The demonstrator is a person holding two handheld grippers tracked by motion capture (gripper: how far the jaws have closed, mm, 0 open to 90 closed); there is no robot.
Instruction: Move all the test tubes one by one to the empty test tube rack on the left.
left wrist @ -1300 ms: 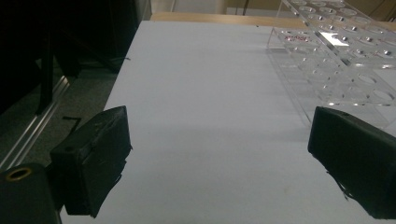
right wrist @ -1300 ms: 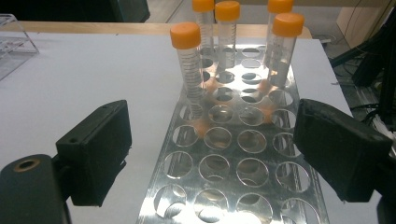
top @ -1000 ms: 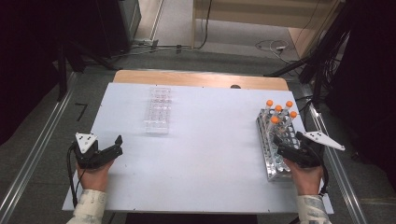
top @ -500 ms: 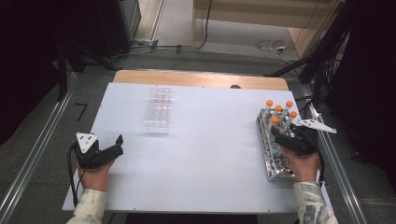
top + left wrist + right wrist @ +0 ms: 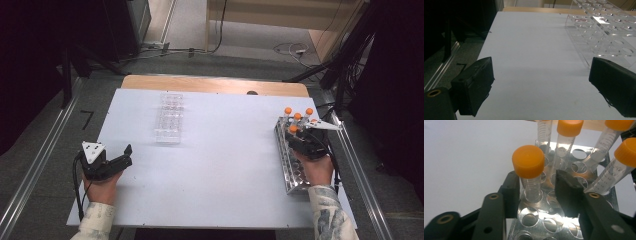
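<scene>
Orange-capped tube [image 5: 531, 173] sat in the metal rack [image 5: 292, 165] at the table's right edge, between my right gripper's [image 5: 537, 192] open jaws, not yet clamped. Left gripper [image 5: 541, 85] idled open near the clear rack [image 5: 169, 117], which looked empty. No transfer done.

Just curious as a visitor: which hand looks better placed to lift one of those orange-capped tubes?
The right gripper: its open jaws flank an orange-capped tube in the metal rack. The left gripper rests far across the table.
</scene>
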